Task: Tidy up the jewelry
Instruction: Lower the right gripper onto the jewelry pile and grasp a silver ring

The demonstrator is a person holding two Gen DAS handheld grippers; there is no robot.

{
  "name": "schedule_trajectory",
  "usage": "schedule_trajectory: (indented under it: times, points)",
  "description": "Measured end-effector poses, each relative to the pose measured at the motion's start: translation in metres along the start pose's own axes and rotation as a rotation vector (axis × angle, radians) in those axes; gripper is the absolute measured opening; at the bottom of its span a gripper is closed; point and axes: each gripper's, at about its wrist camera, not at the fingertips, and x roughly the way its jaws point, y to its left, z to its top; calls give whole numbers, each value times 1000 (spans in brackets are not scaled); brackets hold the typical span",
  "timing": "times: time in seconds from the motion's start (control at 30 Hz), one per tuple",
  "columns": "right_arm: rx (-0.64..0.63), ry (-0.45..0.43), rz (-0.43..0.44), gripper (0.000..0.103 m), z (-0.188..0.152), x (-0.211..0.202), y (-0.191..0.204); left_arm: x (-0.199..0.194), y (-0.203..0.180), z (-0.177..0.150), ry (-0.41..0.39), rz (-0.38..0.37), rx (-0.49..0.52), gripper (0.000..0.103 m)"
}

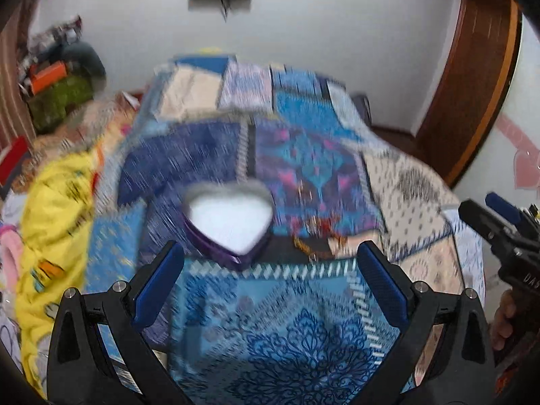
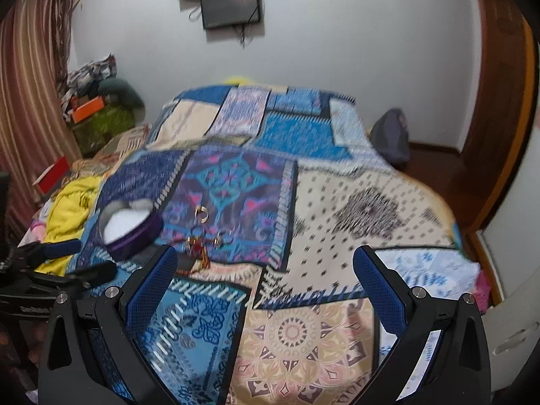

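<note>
A purple heart-shaped box [image 1: 229, 226] with a white inside lies open on the patchwork bedspread [image 1: 303, 320], just ahead of my open, empty left gripper [image 1: 268, 253]. Blurred jewelry [image 1: 320, 236] lies to its right. In the right wrist view the box [image 2: 130, 229] sits at the left, with gold hoop earrings [image 2: 201, 215] and a cluster of red-and-gold pieces [image 2: 202, 244] beside it. My right gripper [image 2: 265, 256] is open and empty, above the bedspread [image 2: 354, 209], the jewelry just beyond its left finger. The left gripper [image 2: 67, 263] shows at the left edge.
A yellow cloth [image 1: 57, 222] is bunched at the bed's left side. Bags and boxes [image 2: 98, 101] are piled by the striped curtain. A dark bag [image 2: 391, 138] sits on the floor at the right. A wooden door frame [image 2: 499, 101] stands at the right.
</note>
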Motion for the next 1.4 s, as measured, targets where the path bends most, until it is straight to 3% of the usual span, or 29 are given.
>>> schedule_trajectory:
  times: [0.1,0.2,0.53,0.67,0.8,0.97,1.07,1.2,1.4]
  points:
    - [5,43,34,103,-3,11,-3,18,-3,-6,73,-31,3,103]
    - [12,74,76,102,-5,24,-7,33,-12,-12,113,-57,22,92]
    - [28,180,218,76,-6,58,-12,72,-26,-13,195,-94,62,70]
    - [14,217,260,63,-5,72,-8,78,-31,-12,192,-85,102,64]
    - [-18,236,279,58,1,88,-2,86,-35,-11,192,-77,146,51]
    - [-35,275,312,40,9,107,2,90,-36,-11,184,-77,176,43]
    - [-40,311,346,38,10,119,7,92,-35,-10,179,-58,189,32]
    - [-60,339,340,32,10,130,15,94,-34,-10,183,-72,183,30]
    - [-88,313,290,23,5,138,22,97,-39,-11,188,-100,219,28]
